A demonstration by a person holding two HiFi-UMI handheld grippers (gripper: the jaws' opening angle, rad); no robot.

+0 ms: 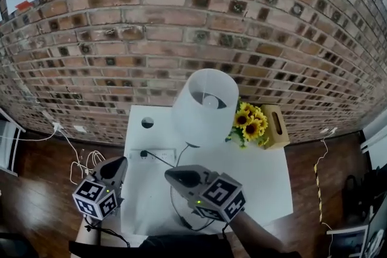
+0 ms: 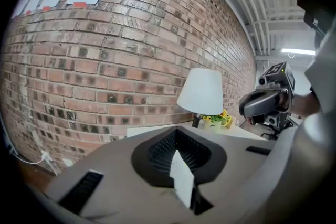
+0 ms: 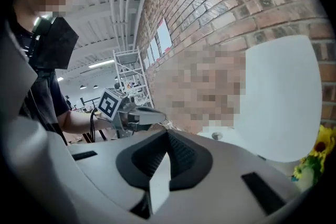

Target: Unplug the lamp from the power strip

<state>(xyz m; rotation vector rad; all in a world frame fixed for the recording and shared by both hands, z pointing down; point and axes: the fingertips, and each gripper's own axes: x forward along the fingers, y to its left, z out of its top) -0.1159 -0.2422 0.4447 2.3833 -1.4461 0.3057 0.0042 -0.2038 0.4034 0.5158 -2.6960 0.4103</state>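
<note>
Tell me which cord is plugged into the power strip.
The black cord on the white table; the white cords lie on the floor at left.

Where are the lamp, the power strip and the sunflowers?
lamp (image 1: 192, 121), head view, side of the white shade.
power strip (image 1: 160, 156), head view, its white top.
sunflowers (image 1: 251, 122), head view, the yellow blooms.

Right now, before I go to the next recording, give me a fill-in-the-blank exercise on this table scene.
1. The lamp stands on a white table against a ____ wall.
2. The flowers beside the lamp are ____.
3. The plug in the power strip is ____.
4. The left gripper and right gripper both have jaws ____, holding nothing.
Missing words: brick; yellow; black; shut.
</note>
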